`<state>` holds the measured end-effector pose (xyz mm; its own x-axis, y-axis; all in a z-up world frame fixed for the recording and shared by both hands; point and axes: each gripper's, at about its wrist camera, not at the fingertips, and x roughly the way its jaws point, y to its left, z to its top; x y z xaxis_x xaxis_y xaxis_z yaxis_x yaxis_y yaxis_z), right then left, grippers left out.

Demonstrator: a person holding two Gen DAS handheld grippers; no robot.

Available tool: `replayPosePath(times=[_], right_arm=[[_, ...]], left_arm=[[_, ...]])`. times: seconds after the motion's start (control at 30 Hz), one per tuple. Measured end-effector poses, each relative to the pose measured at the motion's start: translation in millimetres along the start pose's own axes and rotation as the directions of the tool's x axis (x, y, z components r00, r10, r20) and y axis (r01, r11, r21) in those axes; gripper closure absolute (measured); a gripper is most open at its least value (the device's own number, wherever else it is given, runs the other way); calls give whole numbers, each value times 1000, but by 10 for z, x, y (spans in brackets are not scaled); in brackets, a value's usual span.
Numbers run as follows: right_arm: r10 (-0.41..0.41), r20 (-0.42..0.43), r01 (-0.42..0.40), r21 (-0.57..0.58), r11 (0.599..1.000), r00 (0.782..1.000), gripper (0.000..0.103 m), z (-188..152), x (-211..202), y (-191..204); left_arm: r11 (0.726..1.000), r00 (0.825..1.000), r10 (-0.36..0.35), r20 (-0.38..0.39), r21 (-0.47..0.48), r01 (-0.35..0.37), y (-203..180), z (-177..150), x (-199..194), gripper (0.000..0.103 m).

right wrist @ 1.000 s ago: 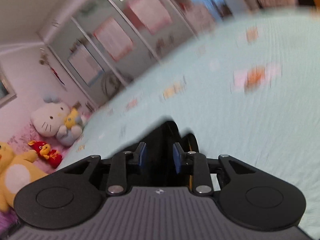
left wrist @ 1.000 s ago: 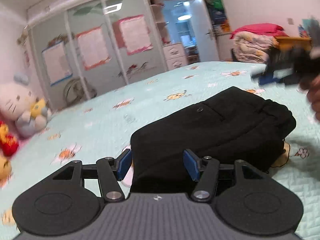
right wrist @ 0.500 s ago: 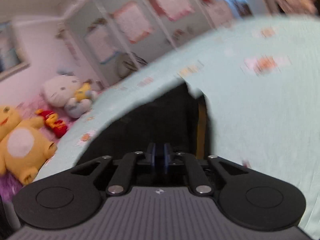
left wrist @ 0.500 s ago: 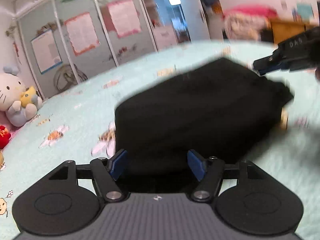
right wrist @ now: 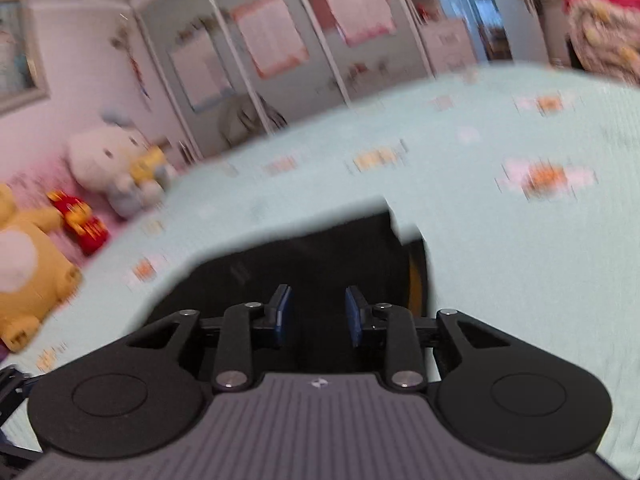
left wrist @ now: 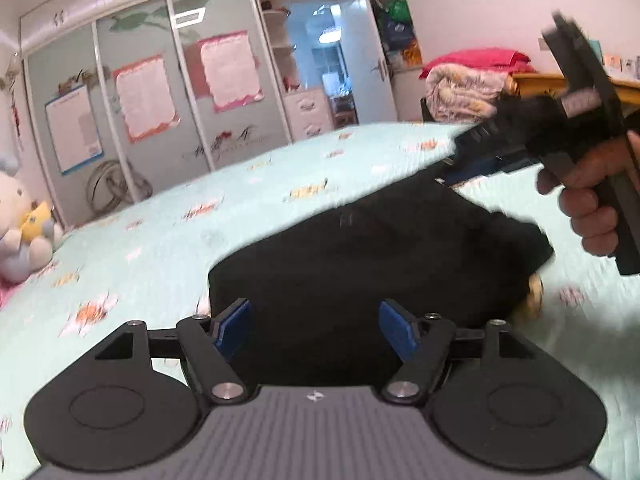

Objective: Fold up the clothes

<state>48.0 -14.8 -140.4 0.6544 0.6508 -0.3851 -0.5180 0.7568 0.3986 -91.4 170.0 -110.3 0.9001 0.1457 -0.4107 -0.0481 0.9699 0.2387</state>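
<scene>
A folded black garment (left wrist: 360, 260) lies on the mint bedspread (left wrist: 160, 240). My left gripper (left wrist: 316, 330) is at its near edge, blue pads (left wrist: 234, 328) standing wide on either side of the cloth without pressing it, the jaws opening. In the left wrist view a hand (left wrist: 592, 208) holds the right gripper (left wrist: 460, 168) just above the garment's far right corner. In the right wrist view the right gripper (right wrist: 318, 314) hovers over the black garment (right wrist: 320, 248). Its jaws are opening, with a clear gap and no cloth pinched between the pads.
Plush toys (right wrist: 120, 168) sit along the bed's left side by the pink wall. A mirrored wardrobe (left wrist: 160, 100) stands beyond the bed. Folded quilts (left wrist: 464, 88) are piled at the far right next to a wooden edge. Bedspread surrounds the garment.
The right gripper, shut half a second ago, now shows a gap between its pads and has rolled. The left gripper's pads have spread wider at the garment's near edge.
</scene>
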Motion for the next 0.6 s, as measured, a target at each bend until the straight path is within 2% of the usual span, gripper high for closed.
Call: replayPosePath(times=[0.03,0.07,0.13,0.2,0.23,0.27,0.3,0.33,0.4,0.43,0.47,0.53,0.6], right_arm=[[34,12,-34,18,999,999,62,102,62,73],[71,16,-72,51,996,997,54,181,159,124],[115,16,-116,116,986,993,51,264,395,171],[91,-6,-89,145,985,996,51,266,707,139],[45,-39,-39,134,990,998,52,242,875,80],[-26,-81,35,113,993,996,61,191,1044,-32],[-85,-120,99,117,988,989,98,127,1161,-189],[-83,-132,106,178,978,988,103,80,1185,-366],[-13,-103,47,337,940,995,103,34,1132,-681],[-15,-96,46,330,943,995,103,50,1078,-678],[-37,-91,61,274,960,995,103,80,1026,-580],[-66,-64,76,164,984,996,91,153,918,-315],[-38,-25,41,134,990,999,67,223,847,-106]], left_arm=[[1000,1000,-2,5,-5,2,16,54,87,28],[1000,1000,5,-14,-19,-6,35,64,232,28],[998,997,15,-72,-64,-19,65,41,507,28],[995,994,1,-112,-95,-12,100,-61,666,25],[996,995,1,-100,-91,-10,77,-101,666,24],[996,996,1,-89,-87,-9,55,-142,665,24],[997,997,1,-77,-83,-7,33,-182,665,24],[997,998,1,-65,-79,-6,16,-190,644,24],[997,999,2,-43,-72,-5,-4,-127,550,24],[997,1000,-6,-24,-79,4,12,-88,512,24],[995,1000,-25,4,-98,25,63,-40,487,24],[993,1000,-15,20,-120,17,154,47,539,19],[991,1000,6,-17,-137,-8,260,83,752,19]])
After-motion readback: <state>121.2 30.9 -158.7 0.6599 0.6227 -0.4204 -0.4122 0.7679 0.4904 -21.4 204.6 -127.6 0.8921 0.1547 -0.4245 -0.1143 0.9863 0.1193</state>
